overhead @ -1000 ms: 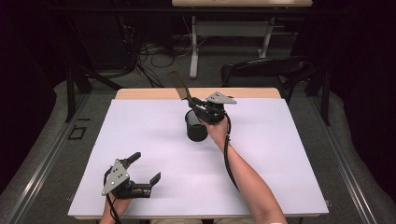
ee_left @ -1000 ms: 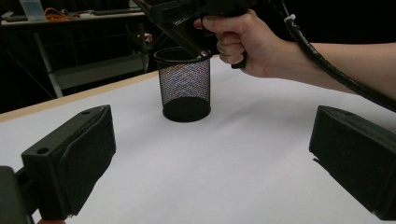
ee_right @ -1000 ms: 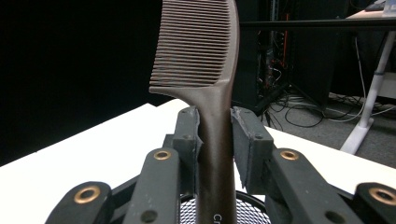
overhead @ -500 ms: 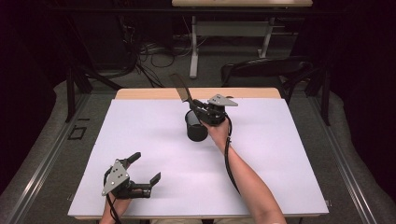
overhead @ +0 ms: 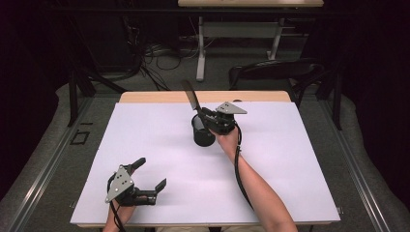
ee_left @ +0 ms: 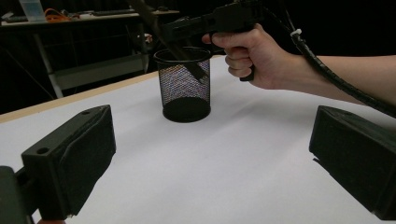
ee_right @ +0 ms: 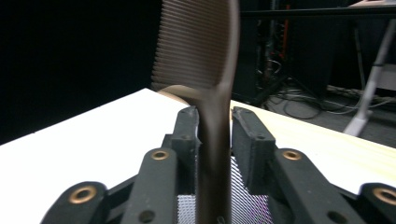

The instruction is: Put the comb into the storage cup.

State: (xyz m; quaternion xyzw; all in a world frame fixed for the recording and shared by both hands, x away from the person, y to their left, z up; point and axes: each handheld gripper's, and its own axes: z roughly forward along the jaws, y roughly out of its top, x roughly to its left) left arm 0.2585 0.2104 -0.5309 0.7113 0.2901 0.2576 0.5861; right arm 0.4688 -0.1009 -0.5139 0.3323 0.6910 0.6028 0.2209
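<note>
L tongs [overhead: 151, 180] sit low at the near-left of the white-covered worktop [overhead: 145, 130], jaws spread wide w/ nothing between them, well apart from the rest. From the left gripper view those black pads [ee_left: 74, 154] frame the action farther off.

Moving right: black wire-mesh cylindrical pen cup [overhead: 203, 131] stands upright near the worktop's middle-back. R tongs [overhead: 202, 116] hang over its rim, gripper held level in the person's right hand [overhead: 227, 141].

What changed: R jaws have just been opening. Right gripper view shows the dark brown plastic comb [ee_right: 205, 70] between the pads [ee_right: 247, 140], handle running down into the mesh, teeth up; a gap shows on the right side, and on the left I can't tell if the pad touches. So the pinch looks let go, or nearly. Compared w/ a sec ago, cup and comb sit in the same spot and L tongs haven't shifted.

Meaning, as I read it: comb is being dropped into the cup, release stage, nearly done. Next would be backing the R tongs off w/o dragging the comb or tipping the cup.

Contents: cup holds the comb's lower end, leaning against the rim, upper part sticking out toward the back. Nothing else seen inside thru the mesh.
</note>
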